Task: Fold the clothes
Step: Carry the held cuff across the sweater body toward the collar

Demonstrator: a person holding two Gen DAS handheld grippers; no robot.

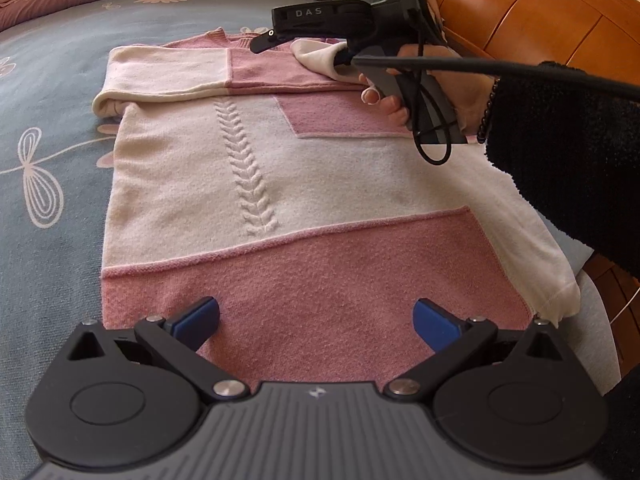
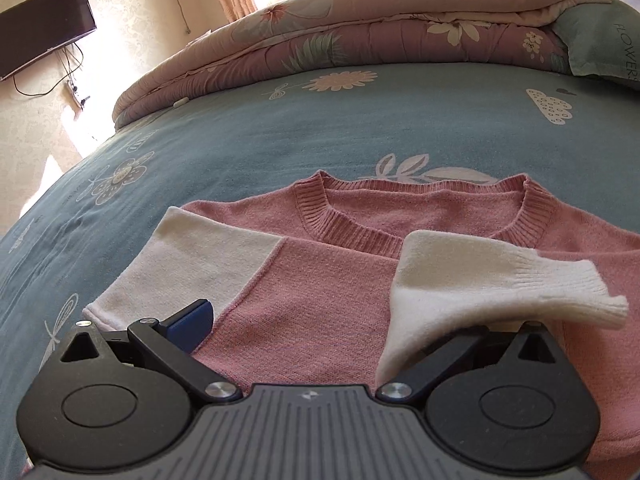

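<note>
I see the pink and cream sweater (image 1: 312, 184) lying flat on the bed sheet (image 1: 52, 92), its pink hem band nearest to my left gripper (image 1: 316, 322) and its ribbed neckline (image 2: 424, 216) at the far end. One sleeve (image 1: 168, 76) is folded across the chest of the sweater, just below the neckline. The cream cuff (image 2: 496, 284) of the other sleeve is raised over the chest of the sweater and hangs on the right finger of my right gripper (image 2: 320, 328). The jaws of this gripper stand apart; only one blue pad (image 2: 192, 322) is visible, the other is hidden under the cuff. In the left wrist view, a hand (image 1: 420, 92) holds the right gripper above the sweater's shoulder, and a black fuzzy sleeve (image 1: 568, 152) crosses over the sweater's right edge. My left gripper hovers over the hem, jaws wide open, holding nothing. Beyond the sweater, at the far side of the bed, lies a folded floral quilt (image 2: 360, 40). Farther than the quilt, a television (image 2: 44, 28) is on the wall. To the right of the sweater is a wooden bed frame (image 1: 532, 12).
</note>
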